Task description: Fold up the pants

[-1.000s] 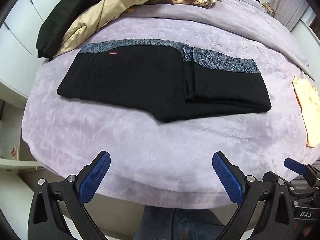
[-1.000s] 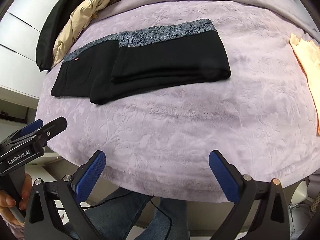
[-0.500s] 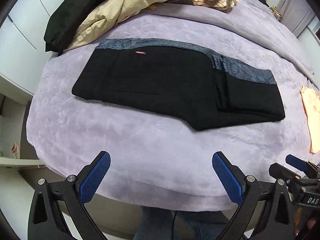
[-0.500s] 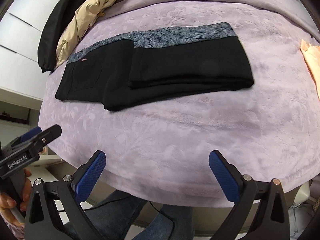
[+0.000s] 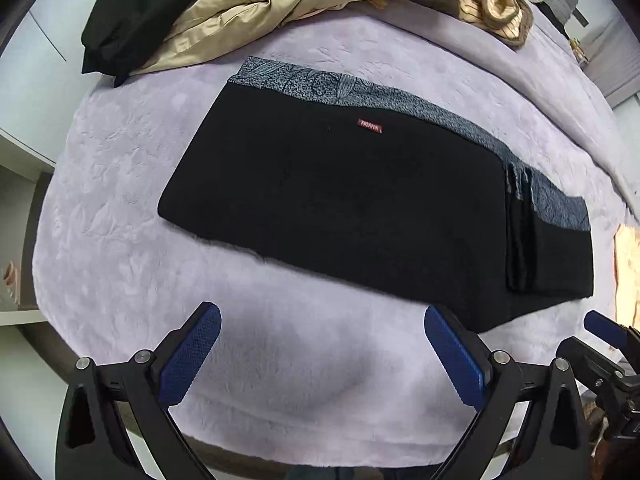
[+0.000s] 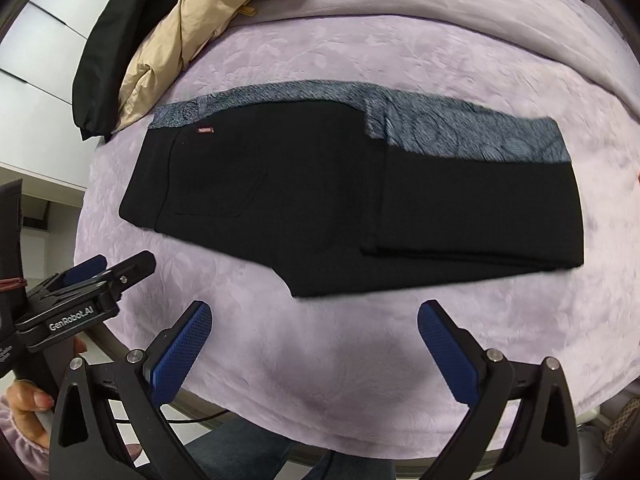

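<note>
The bed (image 5: pixel 120 240) carries a lavender plush blanket, with the black pants (image 5: pixel 360 208) lying flat, legs doubled over at my right. Over the last second both cameras have closed in on them. My left gripper (image 5: pixel 322 354) and right gripper (image 6: pixel 314 350) have jaws released and empty, so I judge the next fold is about to start.

Big bed (image 5: pixel 120 264) w/ soft purple blanket (image 6: pixel 400 64) fills most of the room. White cupboard doors (image 6: pixel 44 80) on the left. Pile of clothes (image 5: pixel 280 4) at far end, tan & black. Light is soft, even
</note>
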Available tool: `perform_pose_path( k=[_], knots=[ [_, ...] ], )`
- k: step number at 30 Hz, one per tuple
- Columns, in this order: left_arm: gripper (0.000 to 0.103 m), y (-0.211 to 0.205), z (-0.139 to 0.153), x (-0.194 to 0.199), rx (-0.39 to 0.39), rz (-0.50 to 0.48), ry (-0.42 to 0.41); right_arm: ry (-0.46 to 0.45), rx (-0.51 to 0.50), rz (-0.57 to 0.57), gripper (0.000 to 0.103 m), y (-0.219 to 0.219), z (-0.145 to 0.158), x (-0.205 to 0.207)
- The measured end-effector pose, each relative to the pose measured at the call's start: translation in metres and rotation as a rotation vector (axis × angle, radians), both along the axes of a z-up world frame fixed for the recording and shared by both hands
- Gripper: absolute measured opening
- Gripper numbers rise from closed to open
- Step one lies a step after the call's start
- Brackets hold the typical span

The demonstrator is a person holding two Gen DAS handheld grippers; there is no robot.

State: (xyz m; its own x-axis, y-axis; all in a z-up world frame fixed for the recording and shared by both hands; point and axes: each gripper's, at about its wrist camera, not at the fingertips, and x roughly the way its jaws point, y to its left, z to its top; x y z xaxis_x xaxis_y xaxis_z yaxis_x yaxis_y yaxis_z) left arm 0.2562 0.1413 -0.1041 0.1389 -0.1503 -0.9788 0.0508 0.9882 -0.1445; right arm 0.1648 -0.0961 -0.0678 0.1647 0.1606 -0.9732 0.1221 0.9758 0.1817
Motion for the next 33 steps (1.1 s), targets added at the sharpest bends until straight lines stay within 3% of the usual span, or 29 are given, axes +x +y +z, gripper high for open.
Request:
perform_pose_path(
  k=[9, 13, 17, 21, 25, 27, 30, 33],
  knots=[
    [0.102, 0.002, -0.003, 0.029, -0.087, 0.02, -0.016, -0.04, -0.082, 0.116, 0.103, 0.008, 0.041, 0.054],
    [0.102, 0.023, -0.006, 0.04, -0.115, 0.134, -0.06, -0.055, -0.128, 0.245, 0.103, 0.004, 0.066, 0.087],
    [0.102, 0.056, -0.026, 0.04, -0.211, 0.286, -0.061, -0.079, -0.148, 0.354, 0.103, 0.003, 0.071, 0.122],
    [0.102, 0.08, -0.05, 0.031, -0.35, 0.364, -0.076, -0.035, -0.033, 0.385, 0.103, 0.013, 0.028, 0.14],
    [0.102, 0.092, -0.079, 0.021, -0.471, 0.397, -0.06, 0.034, 0.118, 0.394, 0.103, 0.03, -0.058, 0.13],
    [0.102, 0.092, -0.091, 0.019, -0.492, 0.401, -0.043, 0.064, 0.12, 0.396, 0.103, 0.036, -0.092, 0.122],
    [0.102, 0.091, -0.097, 0.022, -0.524, 0.393, -0.057, 0.003, 0.074, 0.417, 0.103, 0.042, -0.101, 0.112],
    [0.102, 0.088, -0.091, 0.03, -0.577, 0.386, -0.079, 0.003, 0.078, 0.436, 0.103, 0.043, -0.099, 0.112]
  ],
)
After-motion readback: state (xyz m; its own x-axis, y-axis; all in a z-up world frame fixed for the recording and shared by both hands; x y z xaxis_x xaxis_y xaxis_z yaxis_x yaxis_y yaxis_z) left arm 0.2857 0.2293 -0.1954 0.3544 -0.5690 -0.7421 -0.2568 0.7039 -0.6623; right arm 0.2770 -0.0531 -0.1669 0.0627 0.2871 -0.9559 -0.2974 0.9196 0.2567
